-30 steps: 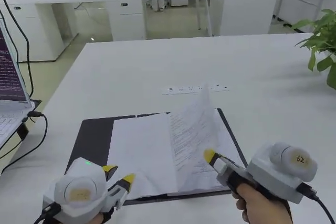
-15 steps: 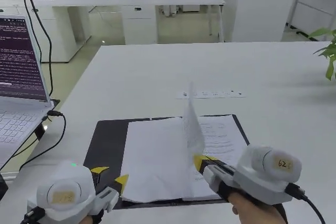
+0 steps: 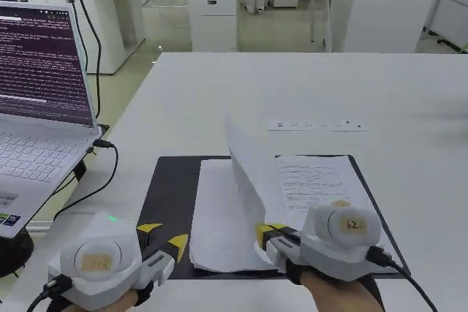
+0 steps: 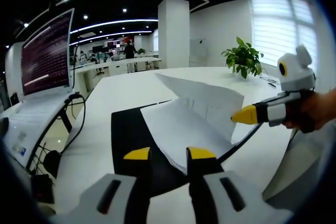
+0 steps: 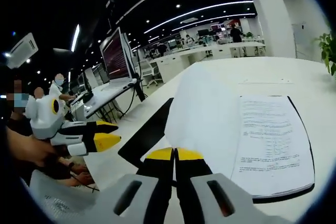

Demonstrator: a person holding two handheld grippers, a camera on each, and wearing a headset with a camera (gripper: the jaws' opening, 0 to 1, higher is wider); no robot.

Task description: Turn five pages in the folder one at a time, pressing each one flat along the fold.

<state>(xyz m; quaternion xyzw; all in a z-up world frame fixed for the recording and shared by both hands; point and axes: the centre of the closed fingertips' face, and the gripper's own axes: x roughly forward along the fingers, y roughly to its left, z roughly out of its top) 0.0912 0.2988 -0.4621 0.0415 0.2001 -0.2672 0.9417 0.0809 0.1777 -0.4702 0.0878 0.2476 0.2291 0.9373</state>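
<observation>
A black folder point(image 3: 172, 188) lies open on the white table, with a stack of turned sheets point(image 3: 216, 217) on its left half and a printed page point(image 3: 314, 180) on its right. One sheet point(image 3: 245, 169) stands lifted over the fold, leaning left. My right gripper point(image 3: 267, 233) is shut on that sheet's near edge; in the right gripper view its jaws point(image 5: 174, 154) pinch the paper point(image 5: 205, 108). My left gripper point(image 3: 164, 234) hovers open by the folder's near left corner, holding nothing, its jaws point(image 4: 169, 153) apart above the folder point(image 4: 126, 129).
An open laptop point(image 3: 36, 107) stands at the left with a black cable point(image 3: 102, 173) trailing toward the folder. A flat white socket strip point(image 3: 314, 126) is set in the table beyond the folder. Desks and people fill the room behind.
The right gripper has carried the lifted sheet leftward, from leaning over the right page to past the fold. The left gripper has kept its place. The head camera has panned left.
</observation>
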